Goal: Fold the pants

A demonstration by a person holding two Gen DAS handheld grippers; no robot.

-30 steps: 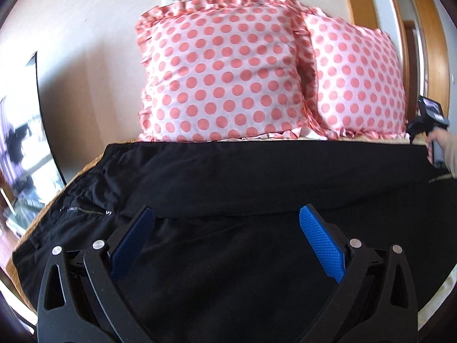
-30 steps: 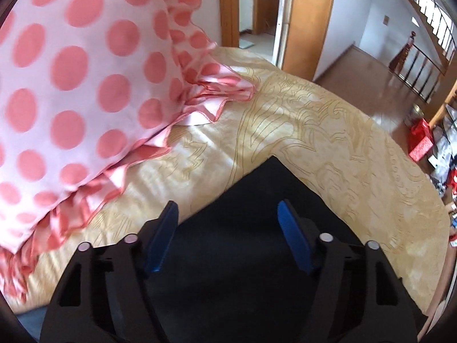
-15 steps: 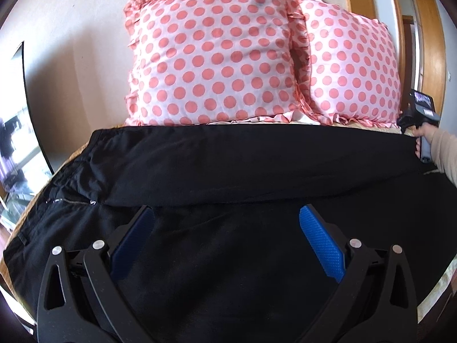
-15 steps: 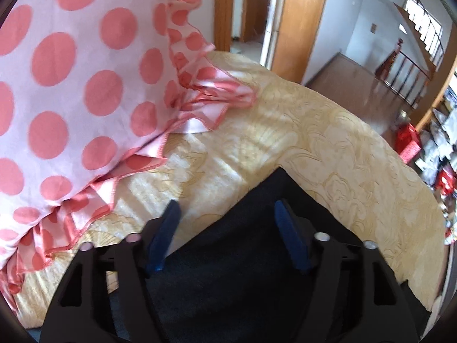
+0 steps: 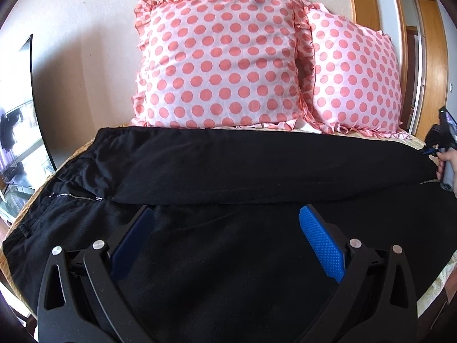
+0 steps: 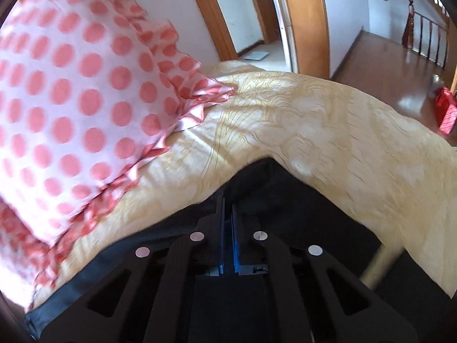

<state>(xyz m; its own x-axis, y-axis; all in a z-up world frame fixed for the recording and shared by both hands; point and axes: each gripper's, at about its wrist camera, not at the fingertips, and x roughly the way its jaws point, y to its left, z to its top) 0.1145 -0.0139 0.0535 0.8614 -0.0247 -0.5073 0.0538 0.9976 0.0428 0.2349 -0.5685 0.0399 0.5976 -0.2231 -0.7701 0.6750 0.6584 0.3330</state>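
Right hand-held gripper clamped on pants hem at lower centre, left hand-held gripper open; next fold the leg across.

Each hand-held gripper is a black plastic frame with triangular cut-outs and round silver screw heads. The left hand-held gripper and right hand-held gripper carry blue finger pads, finely dimpled.
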